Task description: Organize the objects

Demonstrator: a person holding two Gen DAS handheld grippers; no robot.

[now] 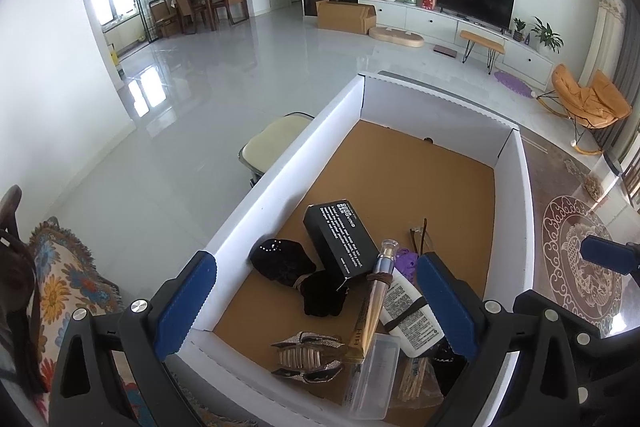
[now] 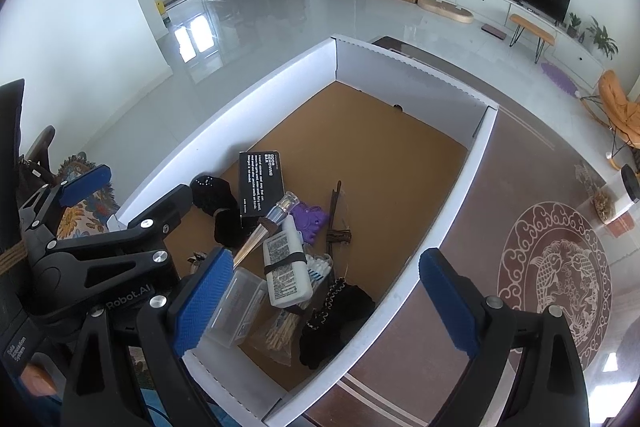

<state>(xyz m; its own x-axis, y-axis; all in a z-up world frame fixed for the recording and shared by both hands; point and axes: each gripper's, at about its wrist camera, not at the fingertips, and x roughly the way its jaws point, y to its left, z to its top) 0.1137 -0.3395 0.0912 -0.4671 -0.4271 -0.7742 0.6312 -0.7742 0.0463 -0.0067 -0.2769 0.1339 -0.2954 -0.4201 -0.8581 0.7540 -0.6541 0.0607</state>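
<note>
A white cardboard box (image 1: 280, 163) (image 2: 452, 183) with a brown floor stands on a dark table. Its near end holds a black printed box (image 1: 340, 241) (image 2: 260, 183), a white bottle (image 1: 412, 315) (image 2: 286, 269), a slim perfume bottle (image 1: 380, 283) (image 2: 268, 225), black cloth pieces (image 1: 288, 263) (image 2: 340, 315), a clear plastic case (image 1: 374, 375) (image 2: 236, 307), a purple item (image 2: 308, 219), a beaded hair clip (image 1: 308, 351) and a packet of wooden sticks (image 2: 280, 331). My left gripper (image 1: 316, 303) is open and empty above these. My right gripper (image 2: 326, 301) is open and empty over the box's near right part.
The dark table top (image 2: 500, 227) with a round fish pattern (image 2: 560, 271) lies right of the box. A flowered cushion (image 1: 68, 275) is at the left. A stool (image 1: 276, 139) stands beyond the box's left wall. The box's far half is bare.
</note>
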